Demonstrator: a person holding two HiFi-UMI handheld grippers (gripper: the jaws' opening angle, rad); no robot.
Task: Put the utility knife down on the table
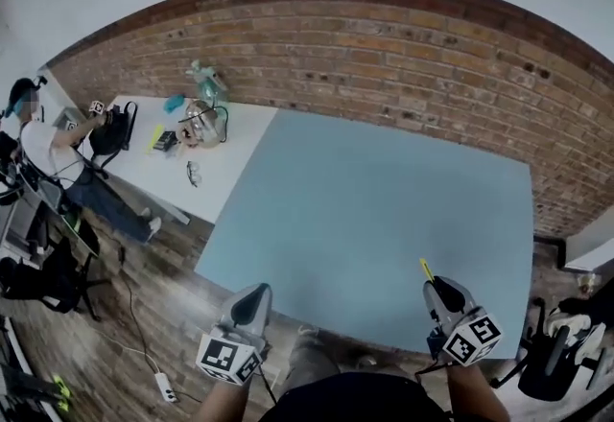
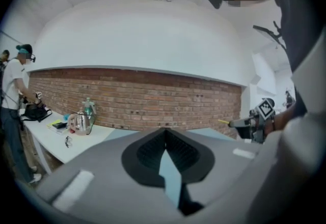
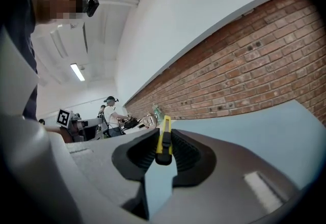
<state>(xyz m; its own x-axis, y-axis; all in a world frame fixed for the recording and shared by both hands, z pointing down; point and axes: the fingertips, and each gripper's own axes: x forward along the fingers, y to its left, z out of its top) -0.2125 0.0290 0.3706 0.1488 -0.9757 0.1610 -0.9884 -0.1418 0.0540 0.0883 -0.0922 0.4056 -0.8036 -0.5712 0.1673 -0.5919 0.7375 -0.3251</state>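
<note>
A yellow utility knife point(image 3: 164, 142) with a black slider stands on edge between the pads of my right gripper point(image 3: 164, 135), which is shut on it. In the head view the knife point(image 1: 425, 269) sticks out of the right gripper point(image 1: 436, 288) over the near right part of the light blue table point(image 1: 374, 209). My left gripper point(image 1: 257, 293) hangs at the table's near edge, to the left. Its jaws meet at the tips with nothing between them, as the left gripper view shows point(image 2: 164, 131). That view also catches the right gripper point(image 2: 245, 123) off to the right.
A white table point(image 1: 230, 152) adjoins the blue one at the far left and carries a kettle point(image 1: 199, 122), a bottle point(image 1: 205, 80) and small items. A person point(image 1: 48, 156) works at its far end. A brick wall point(image 1: 403, 56) backs both tables. Chairs stand at the right point(image 1: 561, 348).
</note>
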